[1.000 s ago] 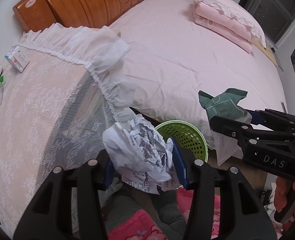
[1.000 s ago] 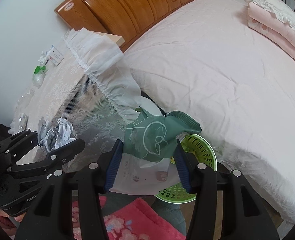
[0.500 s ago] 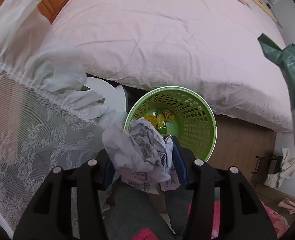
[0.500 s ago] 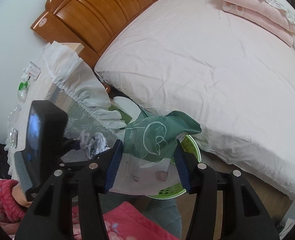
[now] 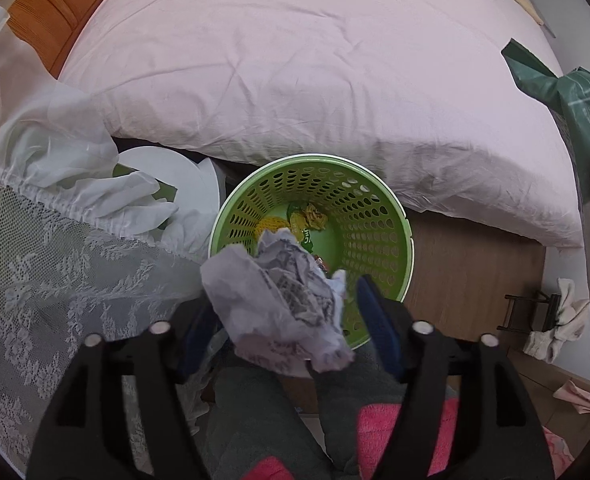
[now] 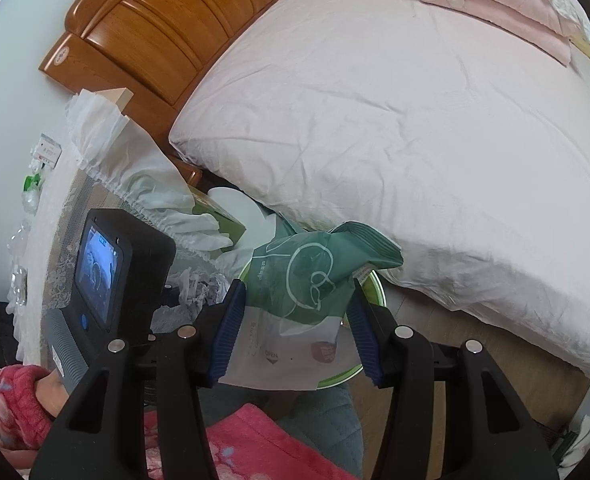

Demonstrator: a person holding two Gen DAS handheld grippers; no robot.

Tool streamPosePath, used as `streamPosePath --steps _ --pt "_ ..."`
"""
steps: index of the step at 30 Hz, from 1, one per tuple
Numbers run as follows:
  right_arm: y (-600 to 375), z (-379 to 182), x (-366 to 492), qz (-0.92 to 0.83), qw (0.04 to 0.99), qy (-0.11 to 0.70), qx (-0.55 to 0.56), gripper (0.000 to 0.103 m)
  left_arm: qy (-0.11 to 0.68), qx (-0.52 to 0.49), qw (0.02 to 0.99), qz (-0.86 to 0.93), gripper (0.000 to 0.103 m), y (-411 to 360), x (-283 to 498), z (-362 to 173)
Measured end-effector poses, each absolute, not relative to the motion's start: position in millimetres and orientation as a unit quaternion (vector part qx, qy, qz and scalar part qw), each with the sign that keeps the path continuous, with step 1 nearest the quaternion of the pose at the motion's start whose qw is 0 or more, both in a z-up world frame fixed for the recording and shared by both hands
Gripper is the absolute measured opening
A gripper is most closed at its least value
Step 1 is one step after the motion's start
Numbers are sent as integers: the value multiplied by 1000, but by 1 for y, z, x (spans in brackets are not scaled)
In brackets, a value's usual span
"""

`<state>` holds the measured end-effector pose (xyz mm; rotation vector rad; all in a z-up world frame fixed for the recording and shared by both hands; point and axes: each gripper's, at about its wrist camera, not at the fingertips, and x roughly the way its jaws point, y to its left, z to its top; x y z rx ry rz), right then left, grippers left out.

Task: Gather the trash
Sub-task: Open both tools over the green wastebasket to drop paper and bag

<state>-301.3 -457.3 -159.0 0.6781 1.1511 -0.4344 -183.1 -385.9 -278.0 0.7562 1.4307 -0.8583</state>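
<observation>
Home bedroom: bed (image 6: 415, 120) w/ pink sheet, carved wooden headboard (image 6: 167, 36), folded pink bedding (image 6: 495, 4), lace-covered bedside surface (image 5: 55, 280), green plastic wastebasket (image 5: 359, 208) on floor.

Left gripper (image 5: 291, 320) tipped steeply downward, blue-padded fingers (image 5: 377, 328) spread with a gap on the right side. Right gripper (image 6: 295, 328) angled forward and down, fingers (image 6: 227, 332) pressing inward on both sides. Left hand (image 6: 51, 394) wrapped round its handle.

crumpled paper (image 5: 283, 300) over green basket (image 5: 375, 216)
</observation>
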Motion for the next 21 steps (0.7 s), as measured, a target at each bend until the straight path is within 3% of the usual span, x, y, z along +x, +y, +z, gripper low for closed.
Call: streamPosePath --steps 2,7,21 --pt "-459 -160 -302 -204 762 528 314 52 613 327 619 -366 87 -383 -182 -274" --pt "-464 -162 -304 -210 760 528 316 52 587 337 647 -352 88 -376 -179 -253" --pt "-452 -173 -289 -185 758 545 309 53 488 274 741 -372 95 -316 -171 -113"
